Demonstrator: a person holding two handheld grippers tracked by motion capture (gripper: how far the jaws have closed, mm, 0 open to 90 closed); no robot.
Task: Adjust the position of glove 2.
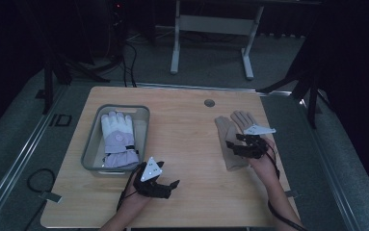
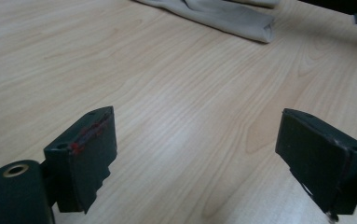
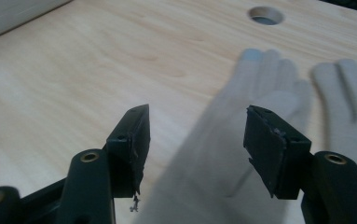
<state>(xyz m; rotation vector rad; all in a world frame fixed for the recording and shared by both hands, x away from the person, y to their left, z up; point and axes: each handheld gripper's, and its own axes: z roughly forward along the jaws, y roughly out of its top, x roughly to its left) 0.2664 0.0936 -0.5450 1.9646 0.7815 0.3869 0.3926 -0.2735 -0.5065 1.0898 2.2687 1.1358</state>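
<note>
Hovering over the beige glove [image 1: 229, 142] lying flat on the right of the wooden table [image 1: 187, 144], right gripper [image 3: 195, 140] jaws gaping, nothing clamped. Idling near-left beside the grey bin [image 1: 141, 113], left gripper [image 2: 195, 158] jaws wide apart, empty.

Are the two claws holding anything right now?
No, nothing is held. The left gripper is open over bare table. The right gripper is open above the wrist end of a beige glove, its jaws not pressing on it.
</note>
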